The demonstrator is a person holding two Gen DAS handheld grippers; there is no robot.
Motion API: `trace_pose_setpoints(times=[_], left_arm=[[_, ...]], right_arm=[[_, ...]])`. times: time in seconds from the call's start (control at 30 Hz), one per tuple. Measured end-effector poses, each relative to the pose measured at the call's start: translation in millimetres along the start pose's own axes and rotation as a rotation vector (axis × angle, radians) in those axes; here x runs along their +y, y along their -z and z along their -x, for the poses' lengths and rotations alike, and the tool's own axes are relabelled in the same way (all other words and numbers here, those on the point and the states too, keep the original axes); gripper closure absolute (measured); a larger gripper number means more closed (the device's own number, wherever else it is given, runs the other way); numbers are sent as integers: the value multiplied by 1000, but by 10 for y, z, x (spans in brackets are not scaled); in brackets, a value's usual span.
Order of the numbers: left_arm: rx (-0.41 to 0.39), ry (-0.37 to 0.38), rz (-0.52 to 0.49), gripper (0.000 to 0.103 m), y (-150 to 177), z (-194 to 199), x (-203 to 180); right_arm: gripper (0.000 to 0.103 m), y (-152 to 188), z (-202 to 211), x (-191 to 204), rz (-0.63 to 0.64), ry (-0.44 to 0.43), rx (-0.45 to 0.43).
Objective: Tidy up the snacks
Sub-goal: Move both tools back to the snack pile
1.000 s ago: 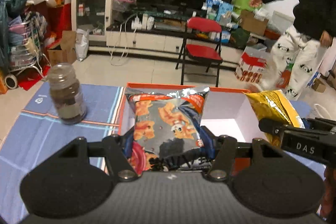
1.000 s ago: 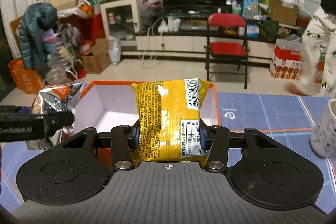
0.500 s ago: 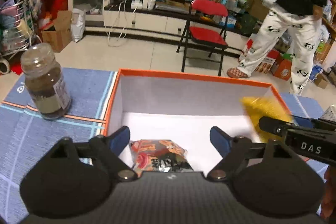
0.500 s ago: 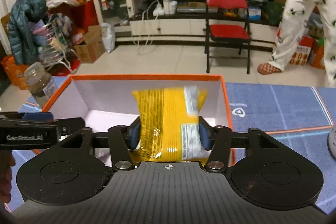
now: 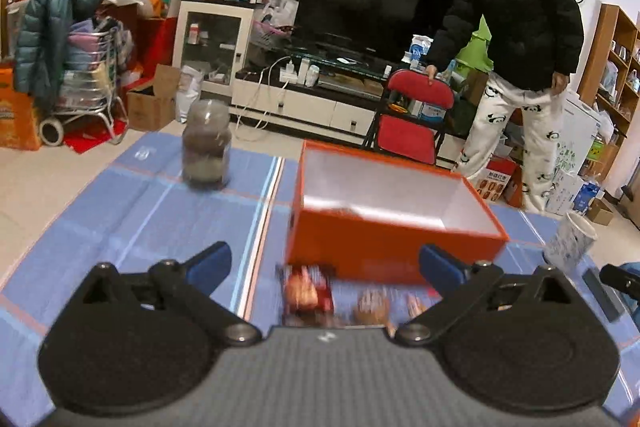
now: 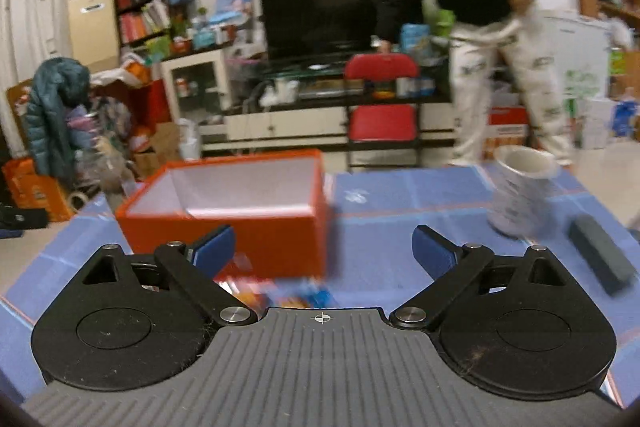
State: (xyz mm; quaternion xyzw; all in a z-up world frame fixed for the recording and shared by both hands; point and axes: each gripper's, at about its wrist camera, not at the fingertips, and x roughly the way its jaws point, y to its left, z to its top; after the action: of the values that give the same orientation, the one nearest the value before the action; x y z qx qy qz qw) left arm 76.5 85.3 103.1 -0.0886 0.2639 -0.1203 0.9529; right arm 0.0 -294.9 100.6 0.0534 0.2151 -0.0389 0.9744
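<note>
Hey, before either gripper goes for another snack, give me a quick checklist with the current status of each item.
1. Left gripper jaws open, empty: ok.
2. Right gripper jaws open, empty: ok.
3. Orange box upright, top open: ok.
4. Snack packets on the cloth in front of the box: ok, but blurred.
5. Box contents: cannot tell, floor hidden.
6. White cup and jar stand clear of the box: ok.

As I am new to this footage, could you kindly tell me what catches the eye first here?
The orange box stands open in the middle of the blue mat, with blurred snack packets lying before it. Both the left gripper and the right gripper hang open and empty in front of it.
</note>
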Motion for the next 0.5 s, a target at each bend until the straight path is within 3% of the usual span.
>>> trace_pose_setpoints(times=[0.13,0.23,0.37,0.5], left_arm=[[22,3,36,4,379,77,-3],[90,-45,11,4,559,-38,0],[60,-93,-23,4,515,-127,26],[66,-97,-6,4,503,-222,75]], right_arm=[[16,390,129,-21,53,10,36],[23,617,-16,108,109,39,111],[29,667,-235,301,100,86,160],[30,681,-375,472,65,71,166]])
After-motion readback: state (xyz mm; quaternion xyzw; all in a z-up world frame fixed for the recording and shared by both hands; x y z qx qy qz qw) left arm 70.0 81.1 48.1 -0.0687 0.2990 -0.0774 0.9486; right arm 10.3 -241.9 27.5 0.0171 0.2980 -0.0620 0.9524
